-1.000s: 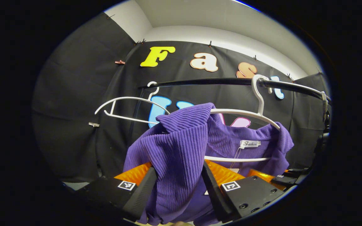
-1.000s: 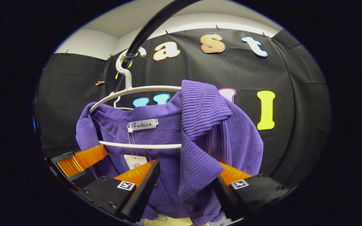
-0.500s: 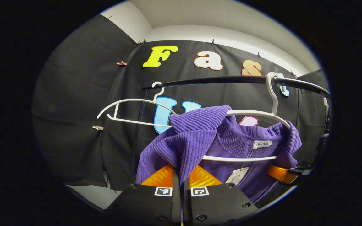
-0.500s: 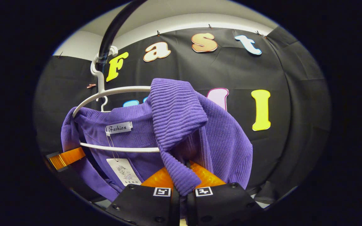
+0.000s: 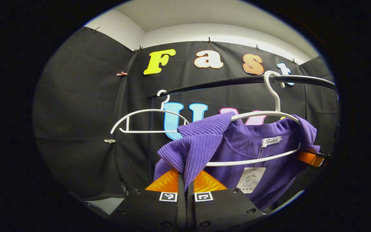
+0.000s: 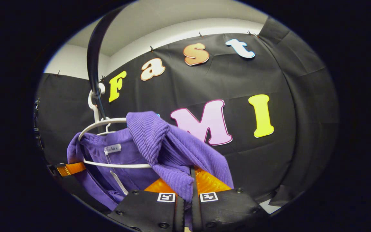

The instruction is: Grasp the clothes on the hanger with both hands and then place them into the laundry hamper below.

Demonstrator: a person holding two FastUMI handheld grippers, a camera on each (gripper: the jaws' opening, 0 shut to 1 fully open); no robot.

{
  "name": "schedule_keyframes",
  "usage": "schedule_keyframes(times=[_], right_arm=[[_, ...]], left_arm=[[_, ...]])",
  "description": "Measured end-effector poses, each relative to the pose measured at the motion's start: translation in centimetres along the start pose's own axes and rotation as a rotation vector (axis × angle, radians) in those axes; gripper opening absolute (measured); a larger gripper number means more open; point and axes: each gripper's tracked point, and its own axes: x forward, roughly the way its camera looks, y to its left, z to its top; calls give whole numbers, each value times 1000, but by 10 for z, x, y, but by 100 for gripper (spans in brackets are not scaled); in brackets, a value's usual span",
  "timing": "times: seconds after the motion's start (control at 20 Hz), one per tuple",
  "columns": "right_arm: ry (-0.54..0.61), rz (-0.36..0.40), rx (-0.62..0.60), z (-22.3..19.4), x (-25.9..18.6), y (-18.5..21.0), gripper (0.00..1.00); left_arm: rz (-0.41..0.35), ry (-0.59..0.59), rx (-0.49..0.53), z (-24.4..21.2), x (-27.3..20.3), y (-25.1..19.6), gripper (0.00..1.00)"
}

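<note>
A purple ribbed knit top (image 5: 237, 145) hangs on a white hanger (image 5: 271, 112) hooked over a black rail (image 5: 224, 83). My left gripper (image 5: 185, 174) is shut on the garment's near shoulder, which is lifted off the hanger's end. In the right gripper view the same top (image 6: 159, 141) hangs on the hanger (image 6: 105, 124), and my right gripper (image 6: 192, 177) is shut on its other shoulder, pulled toward me. The right gripper's finger (image 5: 309, 158) shows past the far shoulder in the left gripper view. The left gripper's finger (image 6: 71, 168) shows at the left in the right gripper view.
A second white hanger (image 5: 147, 120) hangs bare on the rail to the left of the top. A paper tag (image 5: 250, 179) dangles inside the collar. The rail (image 6: 93, 61) curves overhead in the right gripper view.
Both grippers went from open around the shoulders to shut on the fabric. They then drew outward, pulling the shoulders off the hanger's ends.
</note>
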Motion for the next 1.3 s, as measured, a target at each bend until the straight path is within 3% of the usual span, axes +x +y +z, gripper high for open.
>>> schedule_keyframes(times=[0.25, 0.4, 0.65, 0.75, 0.8, 0.85, 1.1, 1.3], right_arm=[[-59, 37, 80, 21, -12, -1, 10], [-94, 52, 135, 29, -6, -7, 13], [-173, 88, 267, 57, 0, -20, 9], [-232, 96, 320, 82, 6, -32, 17], [-252, 93, 344, 91, 12, -38, 8], [-262, 95, 357, 95, 19, -40, 13], [-240, 106, 306, 92, 47, -35, 13], [-197, 140, 160, 83, 58, -13, 13]], left_arm=[[57, -54, 25, 26, -24, 11, 5], [81, -106, 53, 44, -33, 18, 5], [109, -193, 119, 75, -24, 29, 6], [120, -238, 163, 90, -20, 34, 6], [120, -261, 180, 96, -16, 37, 6], [111, -273, 186, 101, -9, 36, 6], [86, -191, 208, 75, 30, 64, 6], [81, -63, 179, 31, 53, 85, 5]])
